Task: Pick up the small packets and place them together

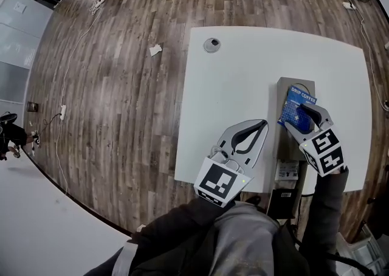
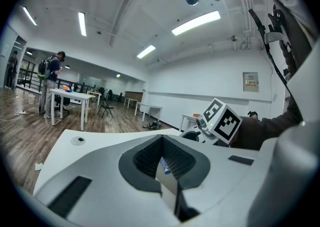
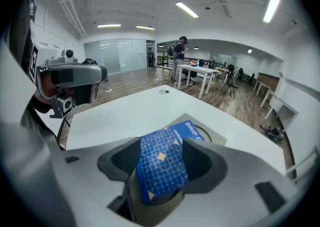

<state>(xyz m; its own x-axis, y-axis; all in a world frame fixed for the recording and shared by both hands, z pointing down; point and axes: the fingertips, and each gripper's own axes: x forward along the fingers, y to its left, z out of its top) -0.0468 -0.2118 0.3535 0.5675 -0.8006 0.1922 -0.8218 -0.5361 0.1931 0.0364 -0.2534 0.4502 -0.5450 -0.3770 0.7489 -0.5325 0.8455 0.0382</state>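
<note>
A blue "DRIP COFFEE" packet stands over a flat tan box on the right part of the white table. My right gripper is around it. In the right gripper view the packet sits upright between the jaws of the right gripper, against the right pad, with a dark gap at the left pad, so the gripper is open. My left gripper hovers over the table's near middle, to the left of the box. Its jaws meet with nothing in them.
A round grey disc is set in the table's far side. White printed items and a black object lie at the near edge below the box. Wooden floor with a paper scrap lies to the left. A person stands by a far desk.
</note>
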